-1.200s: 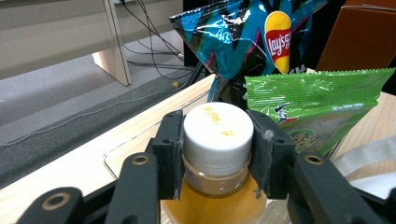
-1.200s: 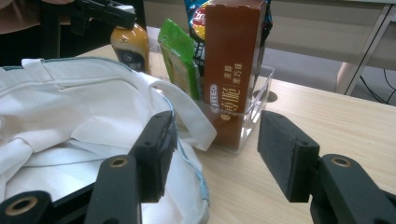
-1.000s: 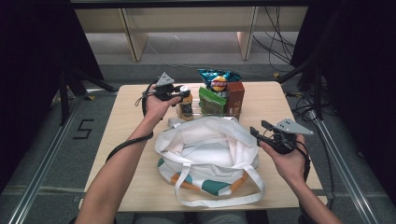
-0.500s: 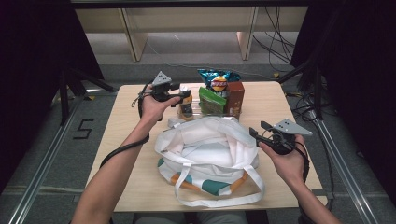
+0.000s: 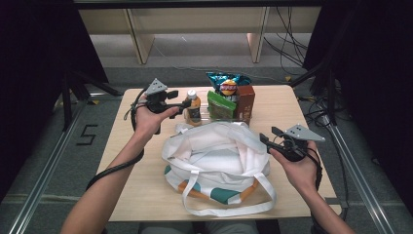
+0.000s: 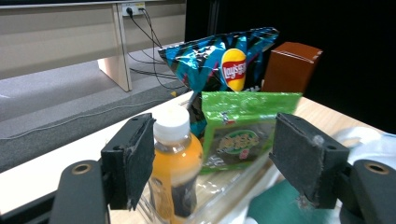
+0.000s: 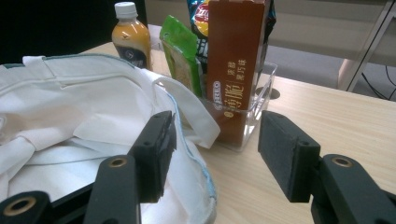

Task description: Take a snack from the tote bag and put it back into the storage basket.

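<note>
A white tote bag [image 5: 214, 151] with green and orange patches lies open at the middle of the table [image 5: 302, 112]. Behind it stands an orange drink bottle [image 5: 193, 108] with a white cap. My left gripper [image 5: 184, 103] points at it from the left. Its jaws have just been opening and stand wide, with the bottle [image 6: 175, 158] just ahead by the left jaw, untouched. My right gripper [image 5: 269, 135] hovers open at the bag's right rim [image 7: 187, 140], and nothing is pinched between its jaws [image 7: 215, 126].
Right of the bottle, a clear plastic tray [image 7: 259, 107] holds a blue chips bag [image 5: 226, 83], a green snack packet [image 5: 219, 105] and a brown carton [image 5: 246, 100]. The bag's handles trail toward the front edge. Dark frames and rails flank the table.
My left gripper has drawn back to the left and slightly up from the bottle, and its jaws stand wider. The bottle stays upright. The right hand has not moved.
</note>
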Demonstrator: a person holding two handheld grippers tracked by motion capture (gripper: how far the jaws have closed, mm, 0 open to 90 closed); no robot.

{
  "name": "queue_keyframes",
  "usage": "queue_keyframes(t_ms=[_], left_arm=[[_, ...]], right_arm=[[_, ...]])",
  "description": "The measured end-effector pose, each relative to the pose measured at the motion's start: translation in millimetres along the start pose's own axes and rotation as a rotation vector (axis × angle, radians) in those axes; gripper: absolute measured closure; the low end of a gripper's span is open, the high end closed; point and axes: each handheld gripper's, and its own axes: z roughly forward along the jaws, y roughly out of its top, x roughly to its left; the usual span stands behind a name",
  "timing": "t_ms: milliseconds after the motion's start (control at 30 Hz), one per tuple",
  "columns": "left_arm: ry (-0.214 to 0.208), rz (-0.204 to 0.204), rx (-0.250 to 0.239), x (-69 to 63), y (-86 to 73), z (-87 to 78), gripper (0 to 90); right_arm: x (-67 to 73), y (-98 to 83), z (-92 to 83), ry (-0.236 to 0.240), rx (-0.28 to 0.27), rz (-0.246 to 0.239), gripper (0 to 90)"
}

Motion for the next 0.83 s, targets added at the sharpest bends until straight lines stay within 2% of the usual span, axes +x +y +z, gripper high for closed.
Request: queue_keyframes(t_ms=[33,100,133,233,267,300,367,400,533,667,800,833], left_arm=[[0.006,0.002,0.000,-1.3,-1.1,-4.2,29.1],[0.011,0.003,0.000,-2.8,-2.6,-8.4,29.1],[0.021,0.005,-0.002,-6.0,-7.5,-16.5,29.2],[0.037,0.000,-0.003,-9.5,-15.4,-24.6,29.4],[0.041,-0.004,-0.003,-12.5,-24.9,-31.6,29.4],[0.048,-0.004,-0.004,-13.5,-29.5,-35.4,29.5],[0.047,0.000,-0.007,-15.0,-37.7,-42.4,29.3],[0.051,-0.003,-0.012,-15.8,-41.3,-46.4,29.3],[0.064,-0.001,-0.033,-21.6,-56.2,-60.8,30.1],[0.048,0.017,-0.051,-31.5,-70.9,-72.9,30.1],[0.046,0.001,-0.049,-35.8,-79.9,-80.0,31.2],[0.042,0.006,-0.049,-36.0,-81.5,-81.4,31.8]], right_arm=[[0.1,0.0,0.2,-0.004,-0.004,-0.002,45.8],[1.2,0.6,-1.8,0.004,0.022,0.019,45.8],[0.3,0.9,-1.3,0.009,0.020,0.010,45.8],[-0.4,0.5,-0.8,0.007,0.014,-0.001,45.8],[2.7,-0.3,-0.6,-0.003,0.011,0.031,45.8],[0.2,0.2,-0.5,0.003,0.012,-0.003,45.8],[1.3,0.2,0.1,0.013,0.014,0.007,45.8],[4.0,0.5,-1.4,0.007,0.024,0.040,45.8],[3.3,0.1,-0.3,0.005,0.020,0.024,45.9],[4.5,0.3,-0.9,0.003,0.020,0.024,45.9],[3.5,-0.2,-0.2,0.005,0.018,0.020,45.9],[2.7,-0.2,-0.4,-0.007,0.013,0.006,45.9]])
